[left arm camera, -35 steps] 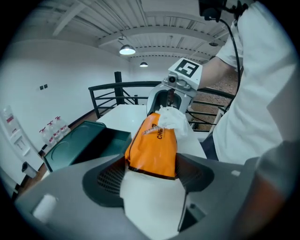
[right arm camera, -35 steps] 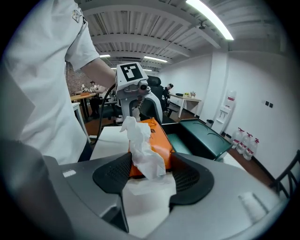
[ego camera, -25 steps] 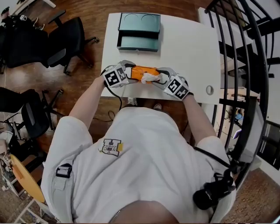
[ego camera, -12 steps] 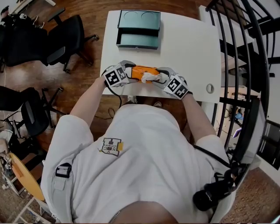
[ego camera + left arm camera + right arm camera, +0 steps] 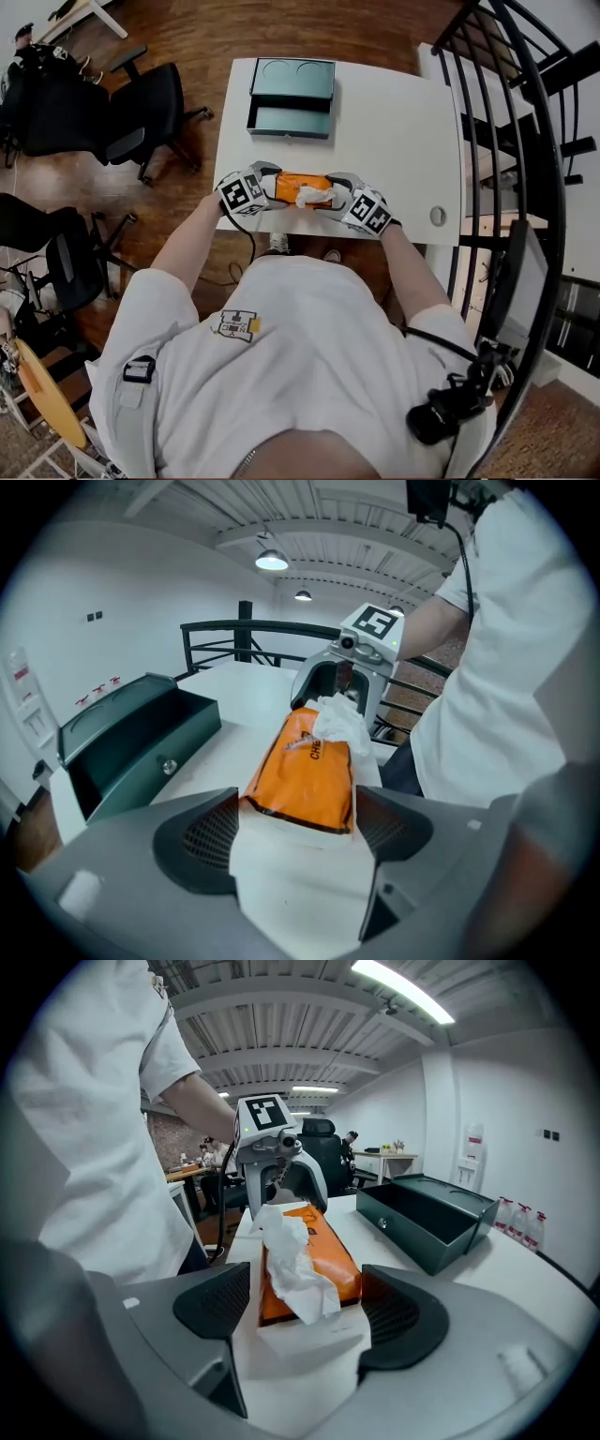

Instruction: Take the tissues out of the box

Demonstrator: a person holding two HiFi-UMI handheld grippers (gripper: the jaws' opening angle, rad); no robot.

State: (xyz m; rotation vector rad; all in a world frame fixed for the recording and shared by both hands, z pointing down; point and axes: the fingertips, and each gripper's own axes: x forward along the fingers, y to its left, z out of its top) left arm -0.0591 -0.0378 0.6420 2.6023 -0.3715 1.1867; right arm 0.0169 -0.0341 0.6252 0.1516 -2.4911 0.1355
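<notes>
An orange tissue pack (image 5: 292, 186) lies near the front edge of the white table (image 5: 403, 131), with a crumpled white tissue (image 5: 310, 196) sticking out of its top slot. My left gripper (image 5: 272, 187) is at the pack's left end and my right gripper (image 5: 334, 195) at its right end. In the left gripper view the pack's end (image 5: 305, 775) sits between the opening jaws (image 5: 298, 832), with thin gaps at both pads. In the right gripper view the other end (image 5: 330, 1262) and the tissue (image 5: 291, 1260) lie between opening jaws (image 5: 305, 1321), and the left pad is off the pack.
A dark green metal box with an open drawer (image 5: 291, 98) stands at the table's far side. Black office chairs (image 5: 103, 112) stand on the floor to the left. A black stair railing (image 5: 525, 141) runs along the right. A round cable hole (image 5: 437, 217) is in the table's front right.
The head view has shifted slightly. Both grippers stay at the ends of the pack, which rests in the same spot on the table.
</notes>
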